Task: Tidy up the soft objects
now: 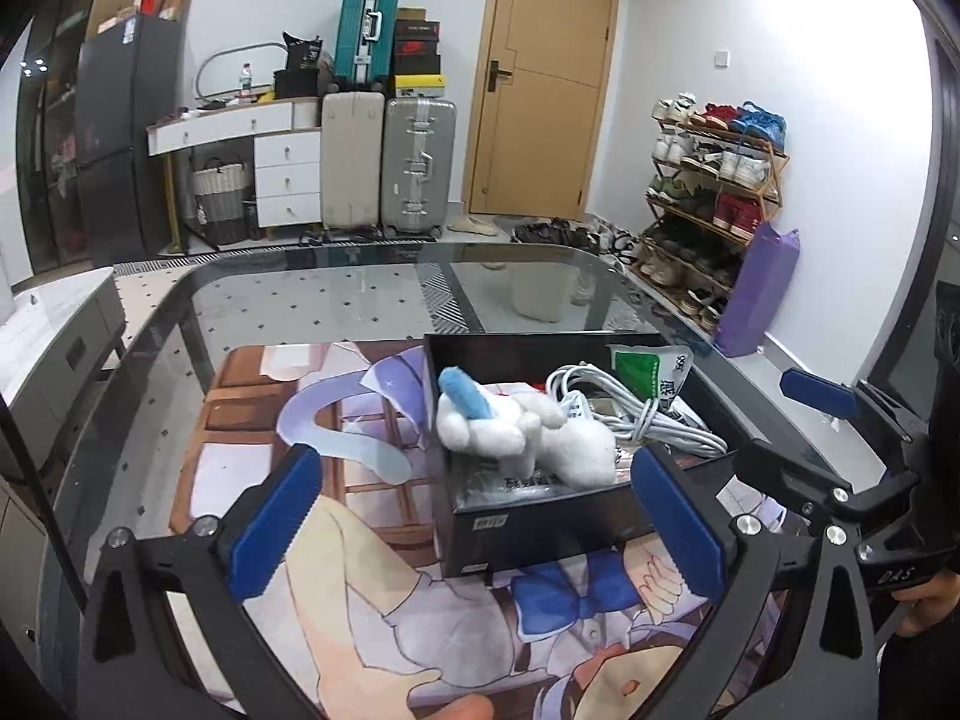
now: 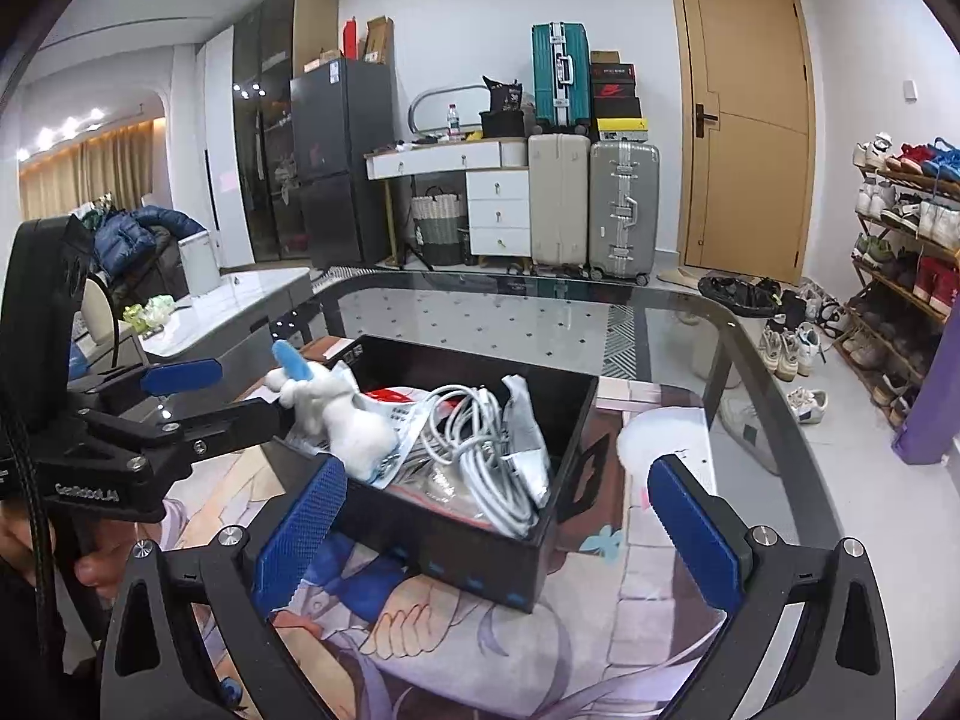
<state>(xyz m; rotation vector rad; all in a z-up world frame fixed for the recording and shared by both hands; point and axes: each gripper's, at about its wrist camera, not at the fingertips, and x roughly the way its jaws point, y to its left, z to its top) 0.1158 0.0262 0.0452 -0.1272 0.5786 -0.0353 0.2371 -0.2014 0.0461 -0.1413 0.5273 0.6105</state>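
A white plush toy (image 1: 528, 432) with a blue ear lies in the near left part of a black box (image 1: 540, 540) on the printed mat. It also shows in the right wrist view (image 2: 342, 414), in the box (image 2: 468, 558). A coiled white cable (image 1: 624, 402) and a green-white packet (image 1: 651, 372) lie beside it in the box. My left gripper (image 1: 480, 516) is open and empty, just in front of the box, its fingers wide apart. My right gripper (image 2: 498, 522) is open and empty, straddling the box's near corner.
The box stands on an anime-print mat (image 1: 360, 540) on a glass table (image 1: 336, 300). The right gripper shows at the right of the left wrist view (image 1: 840, 444). Suitcases (image 1: 384, 162), a drawer desk and a shoe rack (image 1: 714, 192) stand beyond the table.
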